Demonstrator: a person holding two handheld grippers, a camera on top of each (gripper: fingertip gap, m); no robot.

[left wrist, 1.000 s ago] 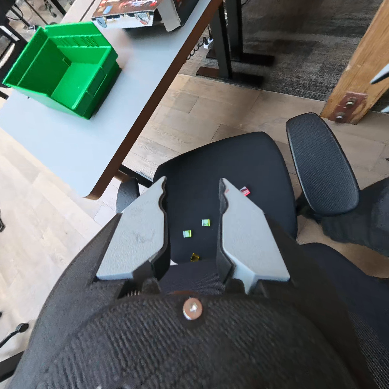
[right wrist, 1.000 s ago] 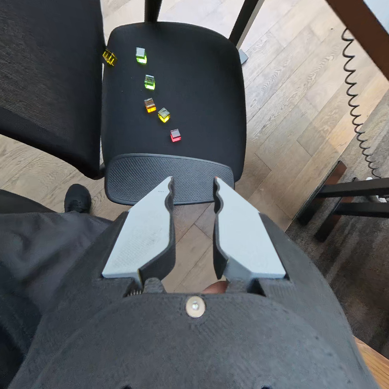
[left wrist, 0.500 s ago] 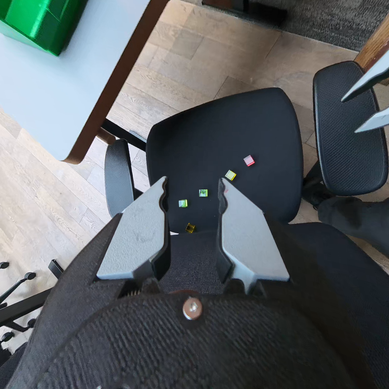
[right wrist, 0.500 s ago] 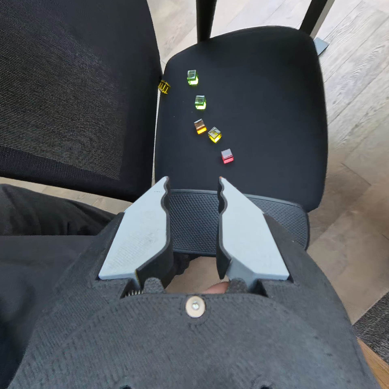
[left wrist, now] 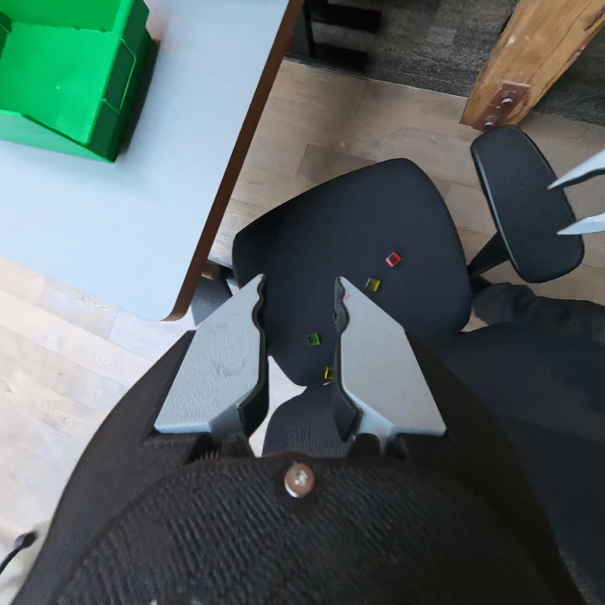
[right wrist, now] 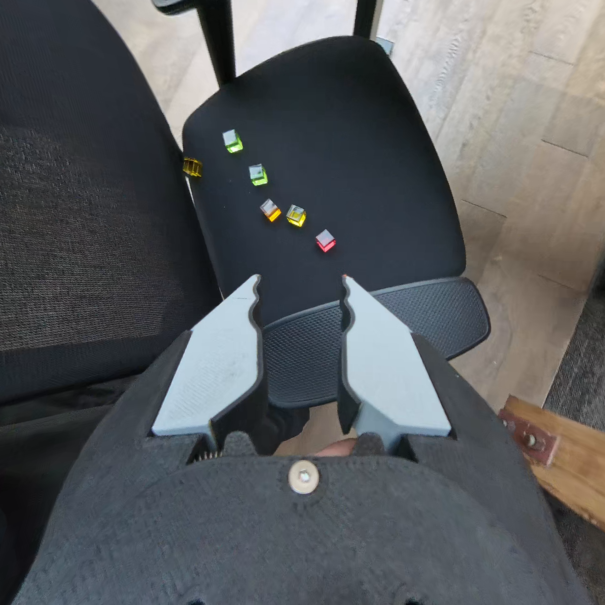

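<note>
On my far left a green bin (left wrist: 65,82) sits on the pale grey surface (left wrist: 108,222). My left gripper (left wrist: 298,286) hovers over the black chair seat (left wrist: 343,229), fingers spread wide and empty, a green cube (left wrist: 313,339) showing between them. On the seat lie a yellow cube (left wrist: 372,284) and a red cube (left wrist: 393,259). My right gripper (right wrist: 301,278) hangs wide and empty above the armrest (right wrist: 409,314), nearest the red cube (right wrist: 325,241).
</note>
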